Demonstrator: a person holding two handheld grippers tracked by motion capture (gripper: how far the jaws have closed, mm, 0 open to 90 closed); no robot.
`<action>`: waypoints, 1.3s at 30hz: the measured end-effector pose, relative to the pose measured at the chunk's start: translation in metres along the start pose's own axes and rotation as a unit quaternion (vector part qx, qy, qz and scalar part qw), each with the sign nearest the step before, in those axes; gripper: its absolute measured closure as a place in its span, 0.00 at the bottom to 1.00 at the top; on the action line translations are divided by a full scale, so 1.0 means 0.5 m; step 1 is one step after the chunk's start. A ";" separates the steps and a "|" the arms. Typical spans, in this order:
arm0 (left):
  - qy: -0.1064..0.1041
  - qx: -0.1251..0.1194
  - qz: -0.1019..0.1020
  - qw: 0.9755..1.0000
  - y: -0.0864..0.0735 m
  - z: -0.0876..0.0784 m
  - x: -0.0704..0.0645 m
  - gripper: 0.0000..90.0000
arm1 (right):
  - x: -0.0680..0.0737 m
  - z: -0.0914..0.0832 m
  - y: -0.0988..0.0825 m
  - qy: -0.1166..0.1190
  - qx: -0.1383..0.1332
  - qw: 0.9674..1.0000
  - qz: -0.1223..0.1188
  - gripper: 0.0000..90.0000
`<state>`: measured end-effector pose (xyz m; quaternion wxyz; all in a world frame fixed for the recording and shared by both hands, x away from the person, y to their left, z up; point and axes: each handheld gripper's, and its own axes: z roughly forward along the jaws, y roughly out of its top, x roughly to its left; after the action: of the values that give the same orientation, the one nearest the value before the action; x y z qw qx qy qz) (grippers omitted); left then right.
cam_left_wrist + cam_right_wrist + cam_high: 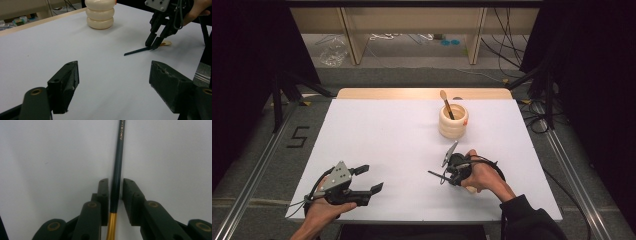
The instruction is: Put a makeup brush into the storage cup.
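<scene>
Worked over a white table (377, 135). Kept the left gripper (371, 178) low and well off to the side, jaws spread wide and holding nothing, probably parked so as not to crowd the pick. Brought the right gripper (115, 182) down over a thin dark-handled utensil (119, 152) lying flat, jaws narrowed to a slit, one on each side of the handle just ahead of its gold band, a sliver of table showing beside it; judged not quite clamped. Left a cream ribbed holder (453, 125) standing well beyond those jaws, with a wooden spoon (445, 102) leaning inside, likely the utensil's destination too.
</scene>
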<state>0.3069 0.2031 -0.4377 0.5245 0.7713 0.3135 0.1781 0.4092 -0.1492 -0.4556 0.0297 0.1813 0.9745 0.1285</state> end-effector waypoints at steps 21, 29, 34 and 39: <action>0.001 -0.001 -0.008 1.000 0.000 -0.001 -0.002 0.27 | -0.007 0.000 0.010 0.006 0.035 0.999 0.011 0.91; 0.002 0.000 -0.006 1.000 0.000 -0.002 -0.002 0.27 | -0.011 0.003 0.018 -0.001 0.053 0.999 -0.008 0.92; 0.002 -0.001 -0.007 1.000 0.000 -0.002 -0.001 0.27 | -0.009 0.003 0.022 -0.005 0.061 0.998 -0.015 0.92; 0.000 -0.003 -0.006 1.000 0.000 -0.002 -0.001 0.27 | -0.008 0.003 0.024 -0.007 0.063 0.998 -0.015 0.92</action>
<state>0.3059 0.2032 -0.4371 0.5276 0.7679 0.3180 0.1759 0.4171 -0.1395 -0.4541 0.0265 0.1695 0.9830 0.0649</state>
